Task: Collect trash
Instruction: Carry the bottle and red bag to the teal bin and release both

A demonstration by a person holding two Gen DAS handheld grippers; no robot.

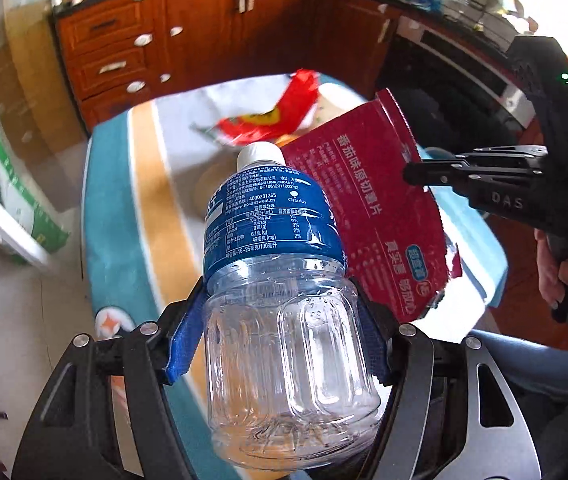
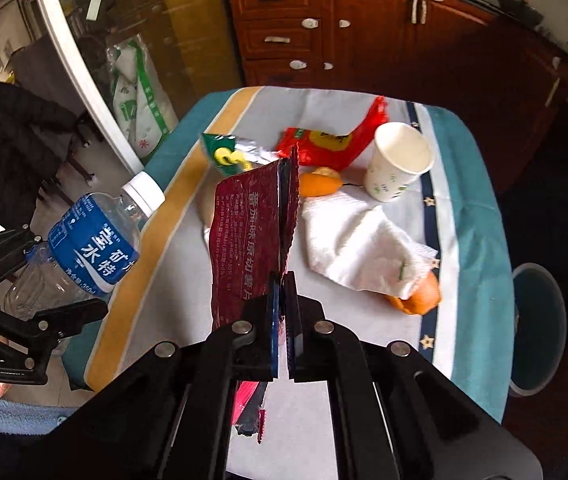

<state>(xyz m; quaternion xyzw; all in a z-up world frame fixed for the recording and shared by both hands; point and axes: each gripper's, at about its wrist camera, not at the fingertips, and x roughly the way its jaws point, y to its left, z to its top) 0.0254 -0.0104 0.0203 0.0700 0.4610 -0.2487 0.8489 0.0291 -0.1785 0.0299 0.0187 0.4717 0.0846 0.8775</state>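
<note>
Your left gripper [image 1: 284, 332] clamps the bottle [image 1: 280, 280], your right gripper [image 2: 284, 320] pinches the red wrapper [image 2: 252, 232]; cup [image 2: 399, 164], tissue [image 2: 359, 240], peels still wait on the table [image 2: 463, 208].

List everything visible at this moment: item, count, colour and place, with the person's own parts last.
plastic bottle: 1, clear with blue label and white cap, clamped in the left gripper
chip packet: 1, dark red, pinched in the right gripper above the table
paper cup: 1, white with green dots, upright at the far right of the table
paper towel: 1, white, crumpled mid-table
orange peel: 2 pieces, orange, one under the towel's near end, one beyond it
red wrapper: 1, red and yellow, far side
green wrapper: 1, green and silver, far left
tablecloth: 1, teal, white and yellow
bin: 1, teal, on the floor right of the table
cabinets: brown, behind
left gripper: black, blue pads
right gripper: black
hand: 1, on the right gripper's handle
</note>
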